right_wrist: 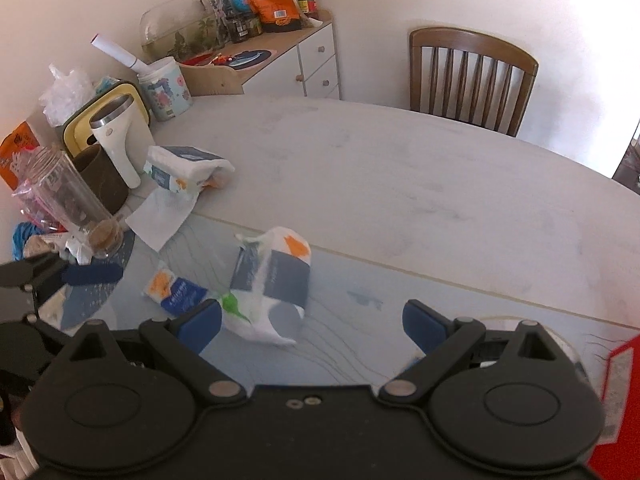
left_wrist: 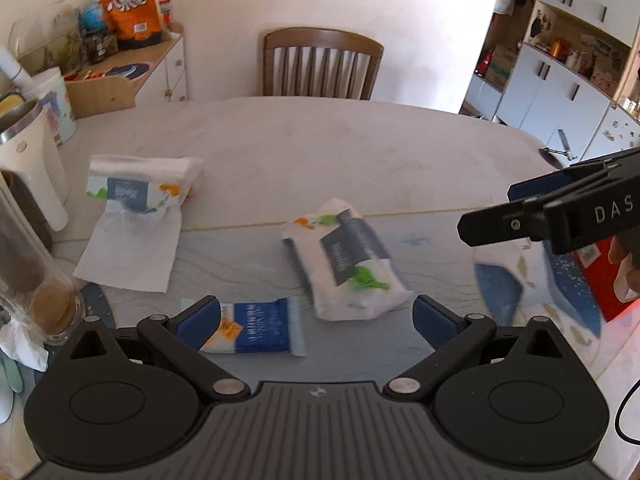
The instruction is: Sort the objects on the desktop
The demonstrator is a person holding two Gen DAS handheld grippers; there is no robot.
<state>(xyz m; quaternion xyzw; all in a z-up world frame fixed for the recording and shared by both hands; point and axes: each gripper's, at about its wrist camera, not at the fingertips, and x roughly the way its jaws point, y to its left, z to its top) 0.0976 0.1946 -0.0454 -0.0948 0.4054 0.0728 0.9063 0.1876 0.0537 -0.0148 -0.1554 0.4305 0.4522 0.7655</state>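
Tissue packs lie scattered on the table [left_wrist: 360, 152]: a small blue pack [left_wrist: 256, 326] just ahead of the left gripper [left_wrist: 316, 320], by its left finger, a larger white pack [left_wrist: 346, 260] ahead toward its right finger, an opened pack [left_wrist: 140, 184] far ahead-left. Both left gripper and right gripper [right_wrist: 312, 322] stand wide apart, holding nothing; the white pack lies just ahead of the right gripper's left finger
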